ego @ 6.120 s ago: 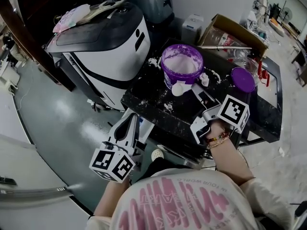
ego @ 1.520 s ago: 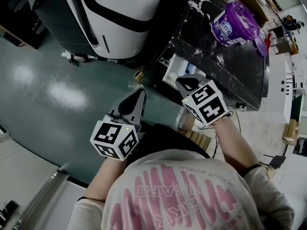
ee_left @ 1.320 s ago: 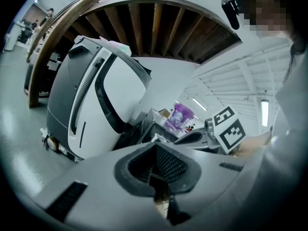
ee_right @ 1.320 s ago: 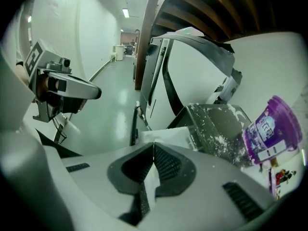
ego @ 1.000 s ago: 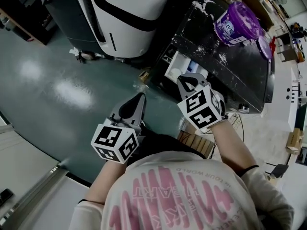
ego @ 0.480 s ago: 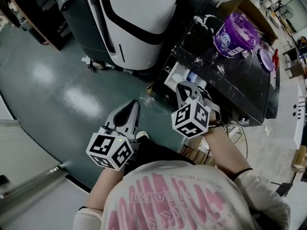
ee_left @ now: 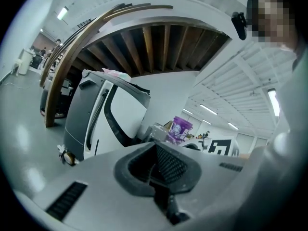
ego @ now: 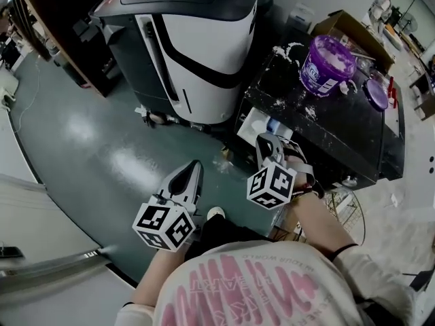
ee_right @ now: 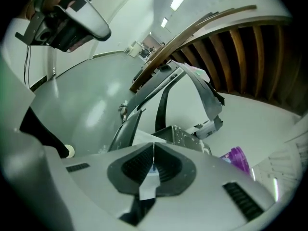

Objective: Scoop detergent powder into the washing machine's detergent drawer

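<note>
Powder sat in round purple plastic tub (ego: 327,65), far right on black powder-strewn top (ego: 353,138). White detergent drawer (ego: 257,123) stood pulled out at top's near-left edge. Right gripper (ego: 265,141), jaws closed and empty, had left tub since six seconds before and hung just near drawer. Left gripper (ego: 194,168) was closed, idle over green floor (ego: 102,155). Judged: nothing being carried to drawer yet.

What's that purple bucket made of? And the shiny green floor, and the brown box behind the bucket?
The purple tub looks like plastic: smooth, slightly glossy walls with a printed label. The green floor seems to be a painted or coated hard surface, since ceiling lights reflect off it as bright patches. The brown box is probably cardboard: dull, with open folded flaps.
</note>
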A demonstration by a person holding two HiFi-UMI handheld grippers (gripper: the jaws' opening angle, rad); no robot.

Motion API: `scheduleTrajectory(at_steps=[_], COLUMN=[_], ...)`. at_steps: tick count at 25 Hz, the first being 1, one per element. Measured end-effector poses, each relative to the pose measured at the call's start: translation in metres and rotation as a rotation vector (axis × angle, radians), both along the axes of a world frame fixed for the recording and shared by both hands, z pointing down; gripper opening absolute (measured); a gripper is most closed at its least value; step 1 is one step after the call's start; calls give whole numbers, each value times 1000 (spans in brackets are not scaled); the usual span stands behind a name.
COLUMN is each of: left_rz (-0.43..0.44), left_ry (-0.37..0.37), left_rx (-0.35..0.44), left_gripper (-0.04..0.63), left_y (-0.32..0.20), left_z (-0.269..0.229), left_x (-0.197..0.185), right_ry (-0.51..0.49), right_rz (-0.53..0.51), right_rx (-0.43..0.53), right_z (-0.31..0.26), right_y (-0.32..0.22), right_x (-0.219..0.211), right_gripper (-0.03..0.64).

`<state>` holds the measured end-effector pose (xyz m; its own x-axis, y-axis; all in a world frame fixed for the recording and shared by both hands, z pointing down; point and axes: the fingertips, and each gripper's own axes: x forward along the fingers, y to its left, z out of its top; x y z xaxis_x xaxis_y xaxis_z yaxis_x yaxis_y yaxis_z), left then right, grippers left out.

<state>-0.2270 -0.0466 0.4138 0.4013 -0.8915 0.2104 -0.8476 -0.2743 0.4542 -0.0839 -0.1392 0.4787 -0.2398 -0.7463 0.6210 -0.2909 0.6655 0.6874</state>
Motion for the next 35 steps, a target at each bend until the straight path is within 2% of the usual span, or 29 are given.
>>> scheduleTrajectory(at_steps=[2,4,10,13,15,18,20,26,30,35], left_rz=[-1,-2,-25,-22,-18,-17,-9,25,61,97], left_ry=[-18,-26,-73,-64,-82,-131,-134,-103,-96,-82], left_rx=[-6,0,84,89,96,115,134,227,266,284], left_gripper=[2,2,2,2,2,2,2,2,2,2], left_y=[6,10,19,19,19,15,15,20,31,47], left_z=[-5,-11,-36,-43,-49,-59,-69,-104,-120,-126], left_x=[4,8,19,27,32,40,47,68,86,105], right_ry=[-59,-179,-753,-981,-1085,-1178,-1245,-1419,-1472,-1461], right_rz=[27,83,357,450,486,494,486,406,382,385], right_rx=[2,-18,-174,-281,-355,-389,-380,-275,-201,-149], right_z=[-10,-21,-54,-62,-64,-77,-93,-156,-184,-193], right_y=[3,5,4,15,26,38,42,58,76,98], right_x=[2,5,30,39,40,42,46,72,92,111], right_gripper=[5,6,6,6,6,6,7,6,6,6])
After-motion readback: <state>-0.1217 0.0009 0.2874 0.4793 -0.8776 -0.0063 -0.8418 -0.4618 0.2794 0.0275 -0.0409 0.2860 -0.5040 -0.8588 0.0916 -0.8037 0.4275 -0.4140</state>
